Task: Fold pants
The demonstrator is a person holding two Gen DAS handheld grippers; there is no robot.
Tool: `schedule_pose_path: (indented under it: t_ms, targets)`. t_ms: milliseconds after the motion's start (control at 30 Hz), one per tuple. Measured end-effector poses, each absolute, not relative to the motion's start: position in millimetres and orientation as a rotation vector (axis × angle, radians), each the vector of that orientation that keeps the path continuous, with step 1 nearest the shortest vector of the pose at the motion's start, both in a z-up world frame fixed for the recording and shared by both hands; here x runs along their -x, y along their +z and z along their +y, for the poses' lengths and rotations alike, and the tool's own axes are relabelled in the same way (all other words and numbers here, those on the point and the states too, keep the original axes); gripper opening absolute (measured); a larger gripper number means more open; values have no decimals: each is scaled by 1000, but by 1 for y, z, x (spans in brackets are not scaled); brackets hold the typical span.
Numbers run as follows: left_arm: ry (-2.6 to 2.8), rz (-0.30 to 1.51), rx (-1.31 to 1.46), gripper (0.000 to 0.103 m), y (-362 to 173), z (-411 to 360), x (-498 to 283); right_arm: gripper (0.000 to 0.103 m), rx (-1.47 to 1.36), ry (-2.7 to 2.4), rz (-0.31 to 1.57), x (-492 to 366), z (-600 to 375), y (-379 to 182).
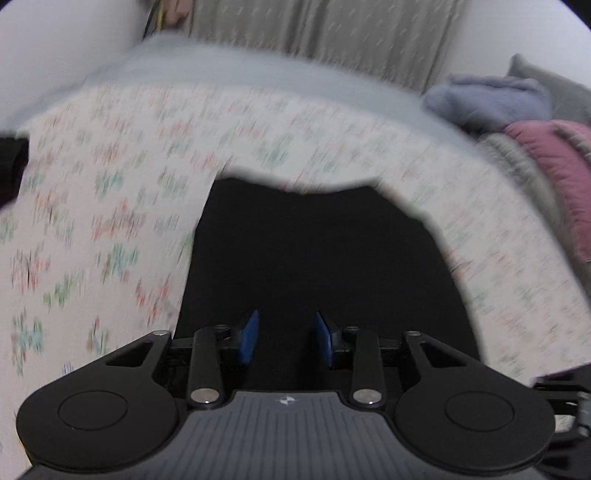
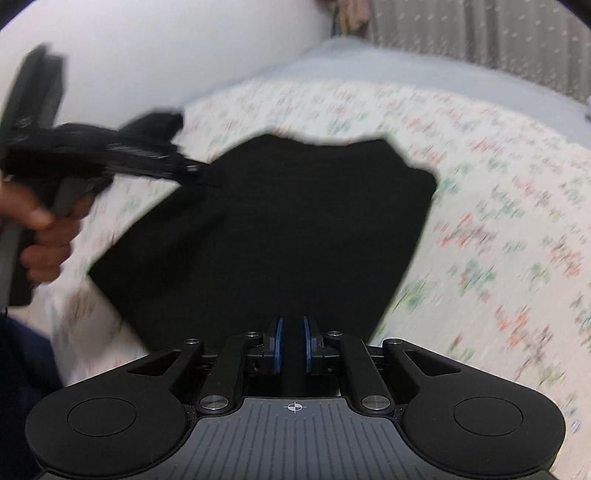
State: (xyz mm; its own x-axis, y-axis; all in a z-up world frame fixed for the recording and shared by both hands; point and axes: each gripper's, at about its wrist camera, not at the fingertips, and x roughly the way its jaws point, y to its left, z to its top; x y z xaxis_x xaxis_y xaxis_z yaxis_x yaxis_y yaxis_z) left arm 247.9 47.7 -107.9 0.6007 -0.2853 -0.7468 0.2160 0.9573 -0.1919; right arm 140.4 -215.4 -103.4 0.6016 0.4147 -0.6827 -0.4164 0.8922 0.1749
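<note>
Black pants [image 1: 314,251] lie flat in a folded, roughly square shape on a floral bed sheet [image 1: 110,221]; the right wrist view shows them too [image 2: 277,221]. My left gripper [image 1: 284,317] hovers over their near part, its blue pads well apart and nothing pinched between them. Seen from the right wrist, the left gripper [image 2: 199,171] is blurred over the pants' left edge, held by a hand [image 2: 44,236]. My right gripper [image 2: 291,323] sits above the pants' near edge. Its pads are nearly together, with only a thin slit between them and no cloth visibly lifted.
A pile of clothes sits at the right: a blue-grey garment [image 1: 487,99] and a pink one [image 1: 554,166]. A grey-blue cover [image 1: 221,70] runs along the bed's far side under a curtain [image 1: 332,29]. A white wall [image 2: 147,55] bounds the left.
</note>
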Motion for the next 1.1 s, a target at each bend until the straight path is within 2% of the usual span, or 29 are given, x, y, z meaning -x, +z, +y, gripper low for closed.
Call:
schedule_pose_path:
  t_ms: [100,433,600,633,700,733,767,800,867,1000,1100]
  targets:
    - [-294,860,73,49,-112,54,-247,9,38,483,798,-131,-207,-110]
    - [-313,850,45,49,-114,56,-238,10,-40,522,814,-112,-218,-123]
    - [-317,847,156,51,-108,75,-242,11,-39,537,810,-118,-220,-117]
    - [-309,838,172,57,-105,81,-242,17,-65,547,796,-119,-225,-113]
    - [-296,817,202,77,-99,92,-244,18,-144,539,753,-122,-240,-102]
    - [-275,807,222,94,-98,99,-245,21,-187,529,731,-125,-249,-97]
    - [-259,807,243,100,-98,103,-248,30,-238,516,717,-128,-258,-95]
    - [-257,819,273,100,-99,109,-252,34,-300,494,710,-134,-269,-95]
    - [-274,872,363,100,-108,119,-260,49,-432,457,723,-147,-287,-103]
    - [-287,951,495,100,-129,126,-272,50,-716,439,777,-174,-311,-134]
    - [-332,946,516,103,-132,124,-275,52,-792,422,780,-187,-317,-145]
